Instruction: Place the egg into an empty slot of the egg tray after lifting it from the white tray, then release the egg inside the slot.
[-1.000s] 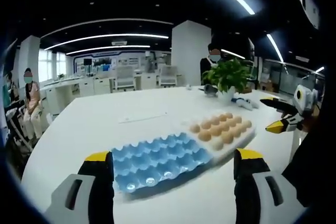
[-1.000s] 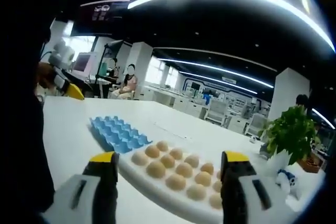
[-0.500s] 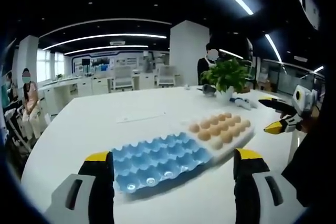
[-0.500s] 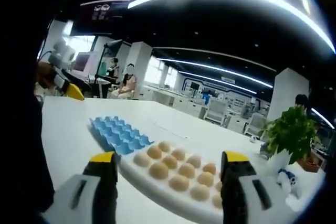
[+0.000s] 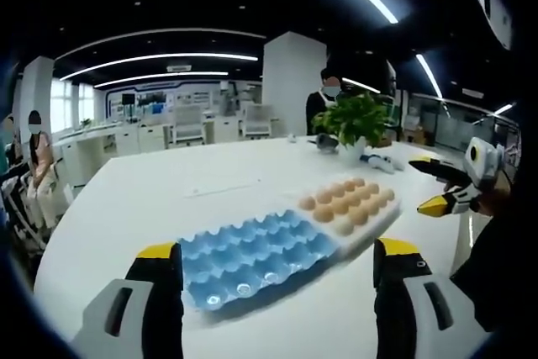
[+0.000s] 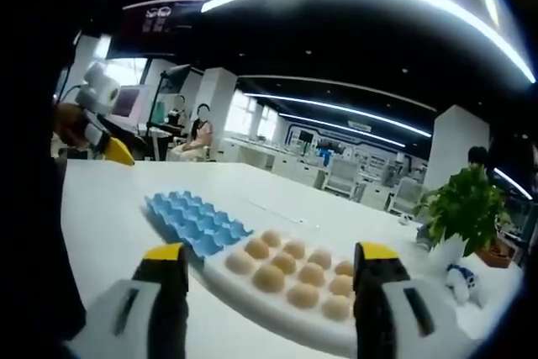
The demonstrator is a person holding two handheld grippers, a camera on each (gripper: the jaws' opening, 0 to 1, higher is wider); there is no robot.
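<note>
Between its wide-spread, empty jaws, the left gripper (image 5: 282,292) frames the blue egg tray (image 5: 252,256), every slot bare, on the white table (image 5: 143,199). Touching that tray's far end sits the white tray (image 5: 370,218) of eggs (image 5: 343,205). Beyond it the right gripper (image 6: 273,292) hovers, equally open and empty, above those eggs.

Both of my cameras are drifting slightly with my hands; nothing on the table (image 5: 168,199) is moving by itself. In the left gripper view, the white tray (image 5: 370,223) of eggs (image 5: 343,205) and the blue egg tray (image 5: 252,251) beside it are now sitting a little higher and further left between my jaws. In the right gripper view, the white tray (image 6: 252,287) is sliding rightward, so its near eggs (image 6: 269,277) are now lying more centrally between my jaws. My right gripper (image 5: 445,189), seen from the left, is sitting slightly lower against the white tray.
</note>
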